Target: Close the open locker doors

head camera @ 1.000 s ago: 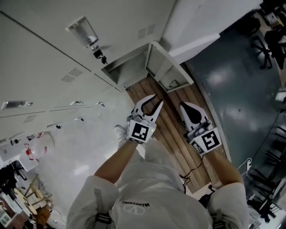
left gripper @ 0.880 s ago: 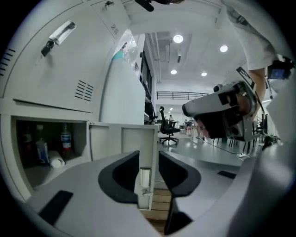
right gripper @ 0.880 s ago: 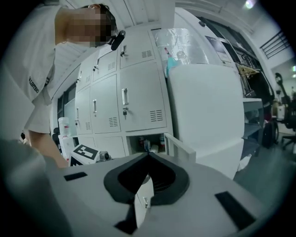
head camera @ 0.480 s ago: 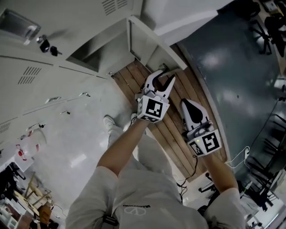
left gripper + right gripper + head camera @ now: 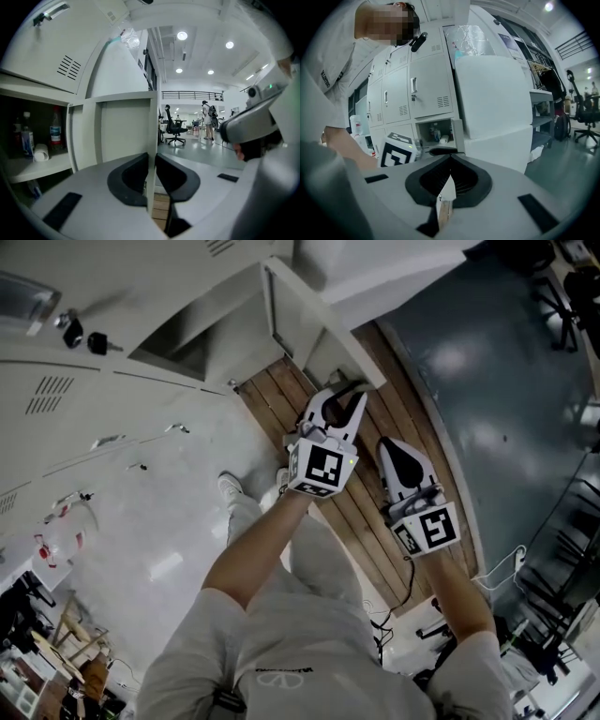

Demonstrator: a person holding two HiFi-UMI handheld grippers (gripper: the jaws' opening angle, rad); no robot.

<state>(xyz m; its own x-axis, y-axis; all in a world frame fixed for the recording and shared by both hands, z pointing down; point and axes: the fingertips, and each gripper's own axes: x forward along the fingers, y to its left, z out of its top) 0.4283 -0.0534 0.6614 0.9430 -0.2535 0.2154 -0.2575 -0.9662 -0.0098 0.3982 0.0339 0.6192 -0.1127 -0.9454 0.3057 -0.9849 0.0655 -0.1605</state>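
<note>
A low locker stands open, its white door (image 5: 302,326) swung out over the wooden floor. My left gripper (image 5: 339,396) reaches to the door's free edge; in the left gripper view the door (image 5: 125,127) runs straight between the dark pads (image 5: 133,176). The jaws have just been closing, and both pads press on the door's edge. Inside the locker (image 5: 33,154) are bottles (image 5: 55,132) and a roll on a shelf. My right gripper (image 5: 392,448) hangs beside the left one, to its right, shut and empty; the right gripper view shows the door (image 5: 457,134) ahead.
Shut locker doors (image 5: 75,399) fill the left, one with keys (image 5: 89,339) in its lock. A tall white cabinet (image 5: 492,103) flanks the open locker. Wooden boards (image 5: 370,512) lie underfoot, dark floor (image 5: 487,399) beyond. An office chair (image 5: 174,129) and people stand far off.
My left gripper has moved forward from over the floor to the door's edge, and its jaws have narrowed around it. The right gripper has sunk a little.
</note>
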